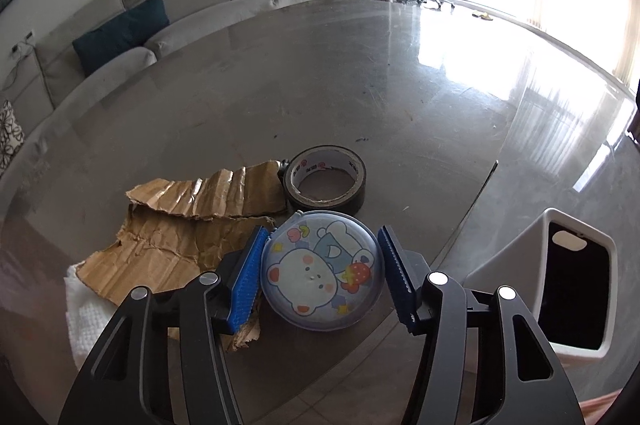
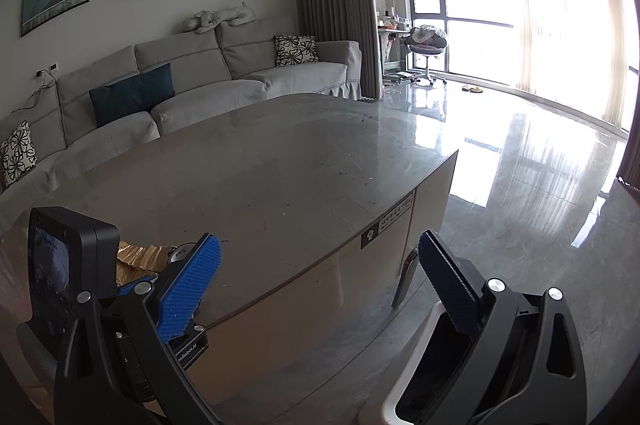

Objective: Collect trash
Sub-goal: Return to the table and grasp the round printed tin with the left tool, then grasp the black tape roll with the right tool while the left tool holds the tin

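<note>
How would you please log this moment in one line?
left tool: open around round bear-print case | right tool: open, empty | white bin: beside table

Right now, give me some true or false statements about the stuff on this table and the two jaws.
1. The left gripper straddles the round cartoon-bear case. True.
2. The tape roll sits inside the bin. False: it lies on the table, beyond the case.
3. Torn cardboard lies left of the case. True.
4. The right gripper grips the cardboard. False: its jaws are open and hold nothing.
5. The white bin stands on the table. False: it stands beside it, lower.
</note>
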`<state>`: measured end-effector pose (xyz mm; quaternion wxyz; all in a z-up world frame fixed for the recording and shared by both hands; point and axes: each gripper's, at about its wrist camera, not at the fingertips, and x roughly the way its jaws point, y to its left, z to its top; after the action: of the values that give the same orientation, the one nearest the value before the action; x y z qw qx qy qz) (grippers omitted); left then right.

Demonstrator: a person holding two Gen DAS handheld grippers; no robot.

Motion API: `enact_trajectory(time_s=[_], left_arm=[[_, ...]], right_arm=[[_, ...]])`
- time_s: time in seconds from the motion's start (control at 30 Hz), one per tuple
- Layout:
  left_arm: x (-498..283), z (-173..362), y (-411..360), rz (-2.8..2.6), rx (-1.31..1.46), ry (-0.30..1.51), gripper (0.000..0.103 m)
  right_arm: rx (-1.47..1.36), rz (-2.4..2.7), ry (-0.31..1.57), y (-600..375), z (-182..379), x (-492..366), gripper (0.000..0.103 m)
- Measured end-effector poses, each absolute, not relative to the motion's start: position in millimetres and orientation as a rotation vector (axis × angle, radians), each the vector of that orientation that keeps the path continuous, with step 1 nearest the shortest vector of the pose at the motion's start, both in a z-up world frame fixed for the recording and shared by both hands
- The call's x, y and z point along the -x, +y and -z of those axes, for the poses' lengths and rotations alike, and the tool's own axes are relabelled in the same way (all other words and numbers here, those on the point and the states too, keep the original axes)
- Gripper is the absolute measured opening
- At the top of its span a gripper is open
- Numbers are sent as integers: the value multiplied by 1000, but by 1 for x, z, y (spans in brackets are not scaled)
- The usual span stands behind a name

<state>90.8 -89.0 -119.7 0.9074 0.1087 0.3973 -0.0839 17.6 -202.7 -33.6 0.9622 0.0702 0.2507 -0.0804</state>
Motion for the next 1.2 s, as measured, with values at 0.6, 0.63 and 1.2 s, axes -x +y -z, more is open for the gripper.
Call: enact_trajectory(time_s=[0.6, 0.63, 1.2], left_arm=[[-53, 43, -54, 121, -206, 593, 57], [-53, 42, -48, 107, -201, 590, 57], [-66, 32, 26, -55, -178, 576, 57]], right_arm=[[-188, 47, 488, -181, 36, -34, 98], [-168, 37, 487, -176, 35, -38, 98], [-4, -55, 623, -104, 95, -118, 98]])
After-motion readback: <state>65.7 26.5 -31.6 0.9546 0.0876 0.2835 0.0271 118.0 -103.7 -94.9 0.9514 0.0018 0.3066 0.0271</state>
